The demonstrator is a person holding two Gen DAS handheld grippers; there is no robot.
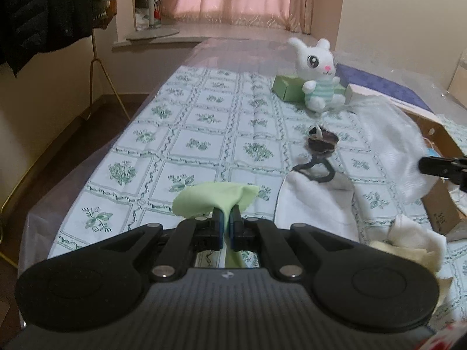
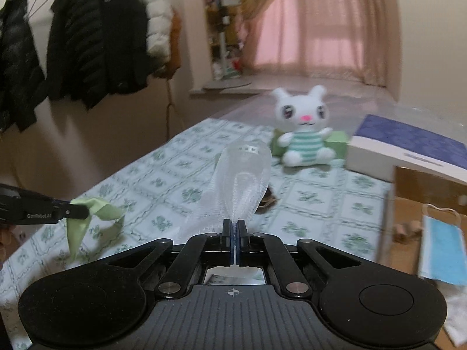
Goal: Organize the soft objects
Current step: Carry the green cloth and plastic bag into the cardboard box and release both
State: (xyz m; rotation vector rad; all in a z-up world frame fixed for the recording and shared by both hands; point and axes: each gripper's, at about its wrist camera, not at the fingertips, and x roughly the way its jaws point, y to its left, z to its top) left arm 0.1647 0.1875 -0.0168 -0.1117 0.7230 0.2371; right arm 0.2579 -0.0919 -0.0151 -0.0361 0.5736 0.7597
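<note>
My left gripper [image 1: 226,218] is shut on a light green cloth [image 1: 214,198], held above the floral tablecloth [image 1: 204,134]; the cloth also shows in the right wrist view [image 2: 96,210]. My right gripper [image 2: 233,227] is shut on a white towel [image 2: 242,180], lifted off the table; that towel shows in the left wrist view [image 1: 391,157] beside the right gripper's black finger [image 1: 437,167]. A white plush rabbit [image 1: 318,73] in a striped green shirt sits at the far side, also seen in the right wrist view [image 2: 303,128].
A dark hair tie or strap [image 1: 321,145] lies mid-table. A green box [image 1: 287,87] stands behind the rabbit, with a blue-topped white box [image 2: 408,148] to its right. A cardboard box [image 2: 414,204] holding a blue face mask [image 2: 443,250] is at right. Black coats [image 2: 96,35] hang left.
</note>
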